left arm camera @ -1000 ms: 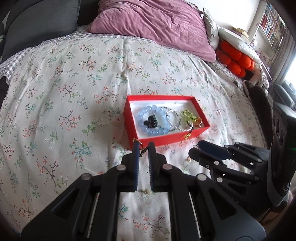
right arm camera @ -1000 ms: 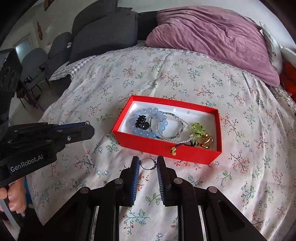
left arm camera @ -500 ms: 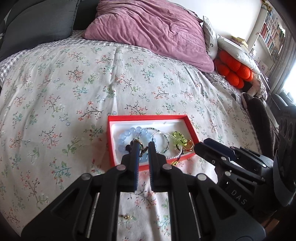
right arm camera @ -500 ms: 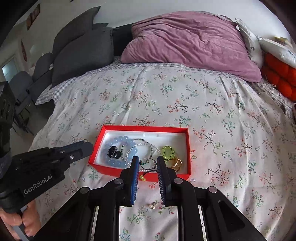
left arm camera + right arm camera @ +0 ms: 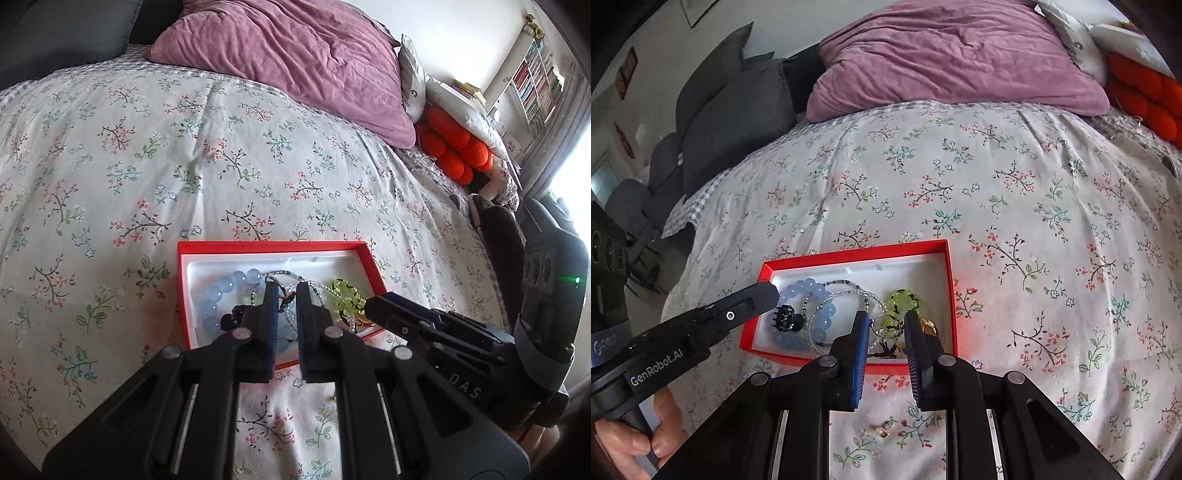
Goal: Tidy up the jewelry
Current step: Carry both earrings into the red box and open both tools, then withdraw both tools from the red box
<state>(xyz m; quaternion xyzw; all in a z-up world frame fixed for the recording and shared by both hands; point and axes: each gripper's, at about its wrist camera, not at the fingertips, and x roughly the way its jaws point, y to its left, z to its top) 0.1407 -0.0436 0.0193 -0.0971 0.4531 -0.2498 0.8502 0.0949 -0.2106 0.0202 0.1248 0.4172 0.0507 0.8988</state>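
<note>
A red box with a white lining lies on the floral bedspread. In it are a blue bead bracelet, a black hair claw, thin beaded strands, a green bead piece and a gold ring. My left gripper hangs over the box's left half, shut on a small dark earring. My right gripper is over the right half, shut on a thin hoop earring.
A small gold earring lies on the bedspread in front of the box. A purple pillow and grey cushions are at the bed's head, orange cushions at the right. A hand holds the left gripper's handle.
Both grippers have moved forward from the bedspread in front of the box to above its inside, each still carrying its earring. The right one has also rolled.
</note>
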